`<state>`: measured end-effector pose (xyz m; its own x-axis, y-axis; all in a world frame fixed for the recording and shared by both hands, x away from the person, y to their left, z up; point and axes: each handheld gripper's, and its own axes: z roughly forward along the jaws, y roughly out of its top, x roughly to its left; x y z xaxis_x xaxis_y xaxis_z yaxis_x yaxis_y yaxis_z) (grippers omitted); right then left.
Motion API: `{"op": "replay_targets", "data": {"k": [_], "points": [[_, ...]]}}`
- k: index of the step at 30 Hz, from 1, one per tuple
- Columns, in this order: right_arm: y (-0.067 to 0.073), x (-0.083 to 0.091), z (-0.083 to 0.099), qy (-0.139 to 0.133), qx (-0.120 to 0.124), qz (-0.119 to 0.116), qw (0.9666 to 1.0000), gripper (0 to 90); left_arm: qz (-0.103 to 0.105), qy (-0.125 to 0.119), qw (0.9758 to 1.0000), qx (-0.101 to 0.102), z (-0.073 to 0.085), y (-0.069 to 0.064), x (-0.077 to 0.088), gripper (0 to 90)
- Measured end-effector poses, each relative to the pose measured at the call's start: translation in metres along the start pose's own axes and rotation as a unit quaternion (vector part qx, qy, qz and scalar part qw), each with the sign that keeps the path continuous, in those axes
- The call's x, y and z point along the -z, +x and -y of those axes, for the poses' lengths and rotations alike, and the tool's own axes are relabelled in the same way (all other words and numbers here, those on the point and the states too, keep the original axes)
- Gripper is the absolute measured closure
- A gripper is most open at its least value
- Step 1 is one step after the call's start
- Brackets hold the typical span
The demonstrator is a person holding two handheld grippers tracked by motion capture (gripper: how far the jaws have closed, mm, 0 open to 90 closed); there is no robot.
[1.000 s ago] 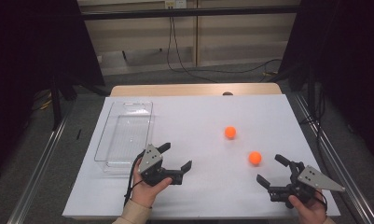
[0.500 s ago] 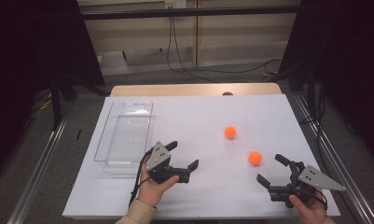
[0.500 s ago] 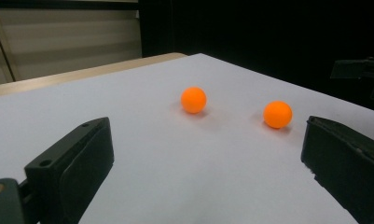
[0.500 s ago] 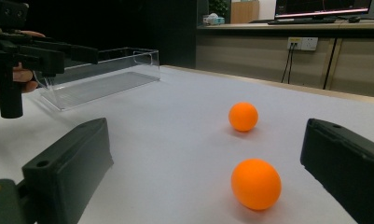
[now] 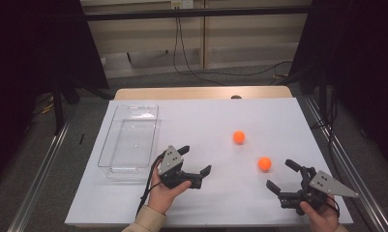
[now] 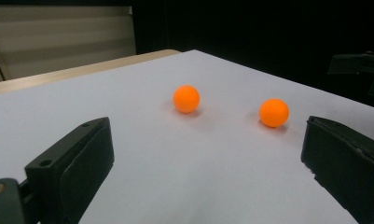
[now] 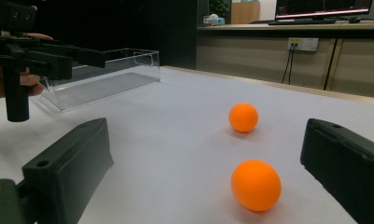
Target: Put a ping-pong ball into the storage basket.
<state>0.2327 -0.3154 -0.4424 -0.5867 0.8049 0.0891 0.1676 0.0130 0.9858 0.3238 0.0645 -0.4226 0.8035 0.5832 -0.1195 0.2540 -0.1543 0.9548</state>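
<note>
Two orange balls lie on the white table sheet (image 5: pixel 201 116): the far ball (image 5: pixel 238 137) near the middle and the near ball (image 5: pixel 264 163) to its right and closer to me. My left gripper (image 5: pixel 197 158) is open and empty, left of both balls and pointing toward them. In the left gripper view the far ball (image 6: pixel 186 99) and the near ball (image 6: pixel 273 112) lie beyond the open left gripper (image 6: pixel 205 140). My right gripper (image 5: pixel 279 173) is open and empty, just short of the near ball (image 7: pixel 256 184); the far ball (image 7: pixel 243 117) lies behind it.
A clear empty plastic tray (image 5: pixel 128 140) stands at the left of the sheet, just behind the left hand. The tray (image 7: pixel 100 79) and the left gripper (image 7: pixel 35 51) show at the left of the right gripper view. A wooden table edge (image 5: pixel 201 93) runs along the back.
My left gripper has moved to the right, away from the tray's front end and closer to the balls. The right gripper and both balls have stayed put.
</note>
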Motion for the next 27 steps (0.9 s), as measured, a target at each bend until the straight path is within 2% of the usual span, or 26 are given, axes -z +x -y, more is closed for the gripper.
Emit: {"op": "replay_targets", "data": {"k": [16, 18, 27], "points": [[-0.001, 0.000, 0.001, 0.001, -0.001, 0.000, 1.0000, 1.5, 0.015, 0.012, 0.9998, -0.003, 0.000, -0.007, -0.017, 2.4], [-0.001, 0.000, 0.000, 0.001, -0.001, -0.001, 1.0000, 1.5, 0.012, 0.016, 0.9997, -0.012, 0.000, -0.008, -0.019, 2.4], [0.000, 0.000, 0.000, 0.002, -0.001, -0.001, 1.0000, 1.5, 0.019, 0.018, 0.9996, -0.008, 0.000, -0.010, -0.027, 2.5]]}}
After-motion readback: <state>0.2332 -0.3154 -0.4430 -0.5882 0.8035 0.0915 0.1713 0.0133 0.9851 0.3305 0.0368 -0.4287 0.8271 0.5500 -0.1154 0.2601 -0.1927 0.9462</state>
